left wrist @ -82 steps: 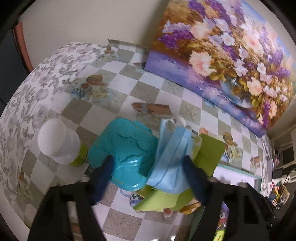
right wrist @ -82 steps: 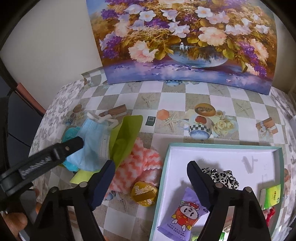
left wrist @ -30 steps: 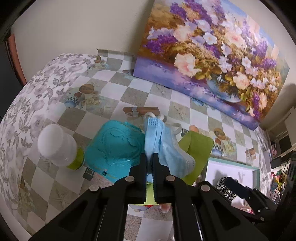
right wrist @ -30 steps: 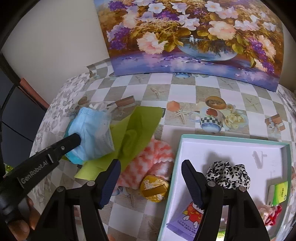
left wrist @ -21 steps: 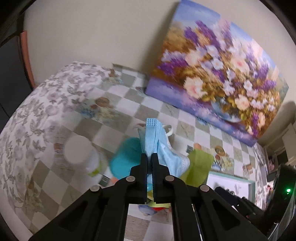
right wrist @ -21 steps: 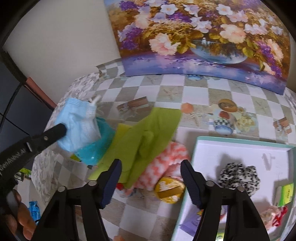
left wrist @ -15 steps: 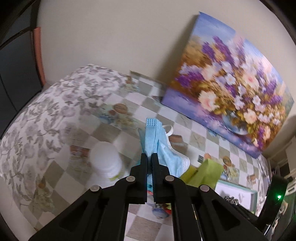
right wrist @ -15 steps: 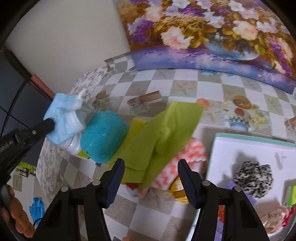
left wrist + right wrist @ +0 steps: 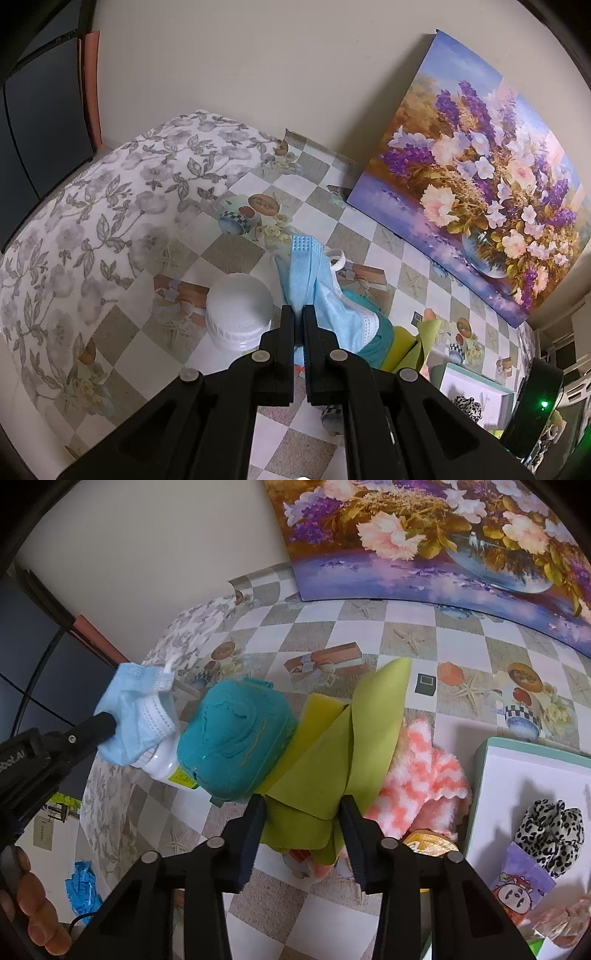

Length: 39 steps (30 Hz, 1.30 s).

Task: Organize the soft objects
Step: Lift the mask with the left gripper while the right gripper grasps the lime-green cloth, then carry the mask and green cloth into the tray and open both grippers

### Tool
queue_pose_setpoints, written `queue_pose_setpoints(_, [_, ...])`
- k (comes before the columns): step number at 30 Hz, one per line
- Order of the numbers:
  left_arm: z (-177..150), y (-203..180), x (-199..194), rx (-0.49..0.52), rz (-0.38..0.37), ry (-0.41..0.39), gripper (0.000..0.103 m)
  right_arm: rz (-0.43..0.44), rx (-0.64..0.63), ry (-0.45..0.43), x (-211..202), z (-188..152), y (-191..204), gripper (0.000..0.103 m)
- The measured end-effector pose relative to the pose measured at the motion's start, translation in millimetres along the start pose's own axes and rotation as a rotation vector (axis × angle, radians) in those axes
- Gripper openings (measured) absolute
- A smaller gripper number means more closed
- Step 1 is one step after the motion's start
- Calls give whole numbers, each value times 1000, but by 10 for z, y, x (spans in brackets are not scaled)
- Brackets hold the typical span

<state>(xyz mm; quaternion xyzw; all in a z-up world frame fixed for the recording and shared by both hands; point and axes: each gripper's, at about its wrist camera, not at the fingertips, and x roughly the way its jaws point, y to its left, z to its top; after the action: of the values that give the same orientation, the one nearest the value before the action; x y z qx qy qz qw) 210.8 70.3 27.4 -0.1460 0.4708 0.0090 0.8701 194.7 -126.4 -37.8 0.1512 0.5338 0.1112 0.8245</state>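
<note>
Left wrist: left claw (image 9: 298,314) pinching mask (image 9: 317,280) — white bottle (image 9: 238,314) beside; right claw (image 9: 301,812) spread.

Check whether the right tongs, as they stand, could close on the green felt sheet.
Probably yes. The right tongs are open, with the folded green felt sheet lying on top of the pile right at their tips. Nothing covers its near edge; the left tongs are off aside, holding the blue face mask.

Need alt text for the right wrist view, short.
Open right tongs hover over a folded green cloth on a checkered table, beside a teal case and pink-white fluffy cloth. At left, the left tongs hold a blue face mask aloft.
</note>
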Motion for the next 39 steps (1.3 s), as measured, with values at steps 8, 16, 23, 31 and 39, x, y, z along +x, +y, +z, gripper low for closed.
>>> queue_pose_setpoints(8, [3,-12,3,2,0,0,4,18,-4,-25,-76,16,-7,16])
queue_pose_setpoints(16, [7,-33,-16,3,-6,-1,4,19,-13,-52,-194,31,-25,7])
queue_pose_setpoints(23, [19,-42,-113,0,-10,-26,4,24,-20,-116,-472,74,-12,7])
queue_pose_setpoints(31, [11,-113,-272,20,-23,-67,4,15,-25,-212,-898,107,-37,7])
queue_pose_setpoints(39, [-37,-300,-361,50,-40,-82,4,-42,14,-284,-1274,95,-250,7])
